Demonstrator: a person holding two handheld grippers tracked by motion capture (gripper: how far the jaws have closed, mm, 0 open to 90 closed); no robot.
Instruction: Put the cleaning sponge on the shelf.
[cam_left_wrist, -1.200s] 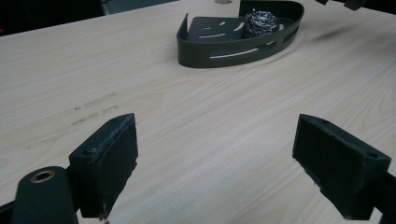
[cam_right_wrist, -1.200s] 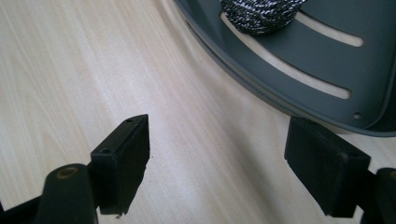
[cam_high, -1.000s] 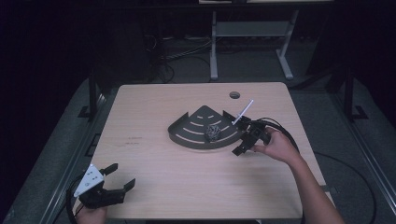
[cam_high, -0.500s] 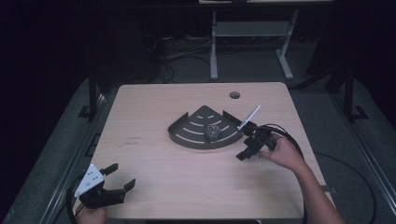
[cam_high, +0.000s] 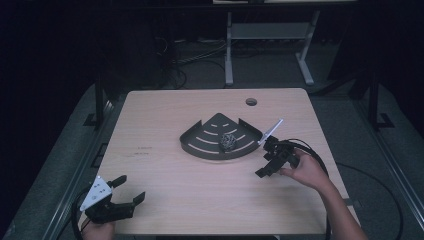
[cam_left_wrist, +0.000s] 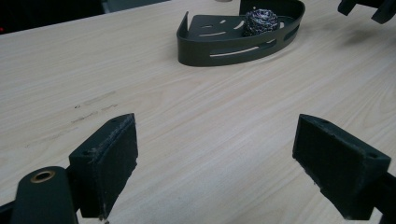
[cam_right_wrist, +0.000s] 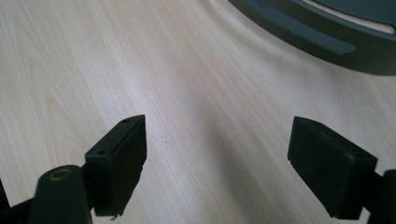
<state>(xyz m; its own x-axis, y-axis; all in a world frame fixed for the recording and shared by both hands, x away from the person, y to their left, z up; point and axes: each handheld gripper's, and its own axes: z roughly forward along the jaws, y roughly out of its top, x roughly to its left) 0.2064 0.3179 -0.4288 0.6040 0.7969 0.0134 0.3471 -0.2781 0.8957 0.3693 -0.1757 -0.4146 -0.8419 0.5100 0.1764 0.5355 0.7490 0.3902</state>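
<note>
Retreated: my right gripper (cam_high: 266, 161), jaws just widening, empty, clear of scourer (cam_high: 229, 142) left in tray (cam_high: 200, 148); left gripper (cam_high: 122, 194) released, idle.

No legible text, label or number — faint marks on table (cam_high: 144, 151) unreadable

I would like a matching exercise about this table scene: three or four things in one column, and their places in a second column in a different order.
Things:
1. metal scouring ball
2. dark fan-shaped slotted tray
3. left gripper
4. right gripper

Places:
A. near front left corner of the light wooden table
B. inside the tray
C. middle of the table
D. just right of the tray, above bare wood

Pairs: 1-B, 2-C, 3-A, 4-D
</note>
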